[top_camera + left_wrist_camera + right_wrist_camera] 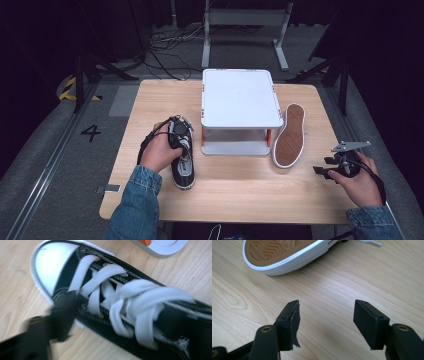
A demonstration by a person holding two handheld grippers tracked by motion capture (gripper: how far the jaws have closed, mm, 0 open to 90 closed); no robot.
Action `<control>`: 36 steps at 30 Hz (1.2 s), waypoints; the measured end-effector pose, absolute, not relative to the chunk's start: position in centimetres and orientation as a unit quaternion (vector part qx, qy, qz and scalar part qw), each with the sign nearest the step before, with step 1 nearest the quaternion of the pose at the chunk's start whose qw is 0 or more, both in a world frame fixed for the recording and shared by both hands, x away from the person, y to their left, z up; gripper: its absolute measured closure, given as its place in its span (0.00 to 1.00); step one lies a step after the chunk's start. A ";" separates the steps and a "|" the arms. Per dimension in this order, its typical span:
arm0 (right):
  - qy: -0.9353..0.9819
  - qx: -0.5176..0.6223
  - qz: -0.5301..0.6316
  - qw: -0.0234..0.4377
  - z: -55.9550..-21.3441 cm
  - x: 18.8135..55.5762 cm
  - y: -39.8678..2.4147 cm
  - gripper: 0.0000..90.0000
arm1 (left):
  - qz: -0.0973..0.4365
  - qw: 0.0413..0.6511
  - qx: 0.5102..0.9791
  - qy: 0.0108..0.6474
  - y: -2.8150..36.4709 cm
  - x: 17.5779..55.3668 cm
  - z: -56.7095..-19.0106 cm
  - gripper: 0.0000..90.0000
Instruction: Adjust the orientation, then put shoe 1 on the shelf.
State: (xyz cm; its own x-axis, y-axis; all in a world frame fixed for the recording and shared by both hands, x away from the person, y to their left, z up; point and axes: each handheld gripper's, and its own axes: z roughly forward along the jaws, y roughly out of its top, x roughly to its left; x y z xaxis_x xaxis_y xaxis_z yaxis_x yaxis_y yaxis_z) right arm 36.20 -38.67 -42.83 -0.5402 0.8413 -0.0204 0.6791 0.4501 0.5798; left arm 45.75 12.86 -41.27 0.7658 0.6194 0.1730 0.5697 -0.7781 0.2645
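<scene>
Near the worktop's left edge: black shoe point(183, 167) upright, long axis front to back, directly under left tool point(179, 131), spread, one blurred jaw beside laces. Right tool point(322, 169) spread, empty, near front right corner.

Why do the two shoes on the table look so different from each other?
The left shoe stands upright, so you see its black top and white laces; the right shoe lies tipped over, showing its brown patterned sole. The left shoe sits left of the white stand with the left gripper right over it; the right shoe rests on the stand's other side, with the right gripper apart from it. Both have white rubber edging and look like a pair.
</scene>
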 end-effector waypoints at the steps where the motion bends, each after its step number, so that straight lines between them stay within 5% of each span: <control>1: 0.836 0.457 0.262 0.154 -42.9 36.1 -38.7 0.44 | 0.123 0.102 0.930 0.330 12.8 45.8 -41.1 0.48; 2: 0.836 0.458 0.261 0.154 -42.9 36.1 -38.8 0.44 | 0.126 0.105 0.928 0.335 12.9 45.8 -40.9 0.64; 4: 0.836 0.458 0.262 0.153 -43.0 36.0 -38.9 0.44 | 0.129 0.113 0.925 0.338 13.1 45.7 -40.5 0.76; 8: 0.836 0.457 0.262 0.153 -43.0 36.2 -38.7 0.43 | 0.145 0.103 0.922 0.343 13.1 45.4 -39.9 0.84; 36: 0.842 0.438 0.278 0.150 -42.4 37.6 -37.6 0.43 | 0.130 0.118 0.902 0.395 13.9 44.3 -28.7 0.85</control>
State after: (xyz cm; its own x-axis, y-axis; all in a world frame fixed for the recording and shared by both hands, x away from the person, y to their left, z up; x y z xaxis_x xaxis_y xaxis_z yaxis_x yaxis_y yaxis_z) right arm 37.57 -37.60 -42.41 -0.5715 0.8205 -0.0091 0.6537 0.4620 0.5994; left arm 44.31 13.90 -28.73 0.6540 0.7433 0.1408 0.6818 -0.6598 0.3160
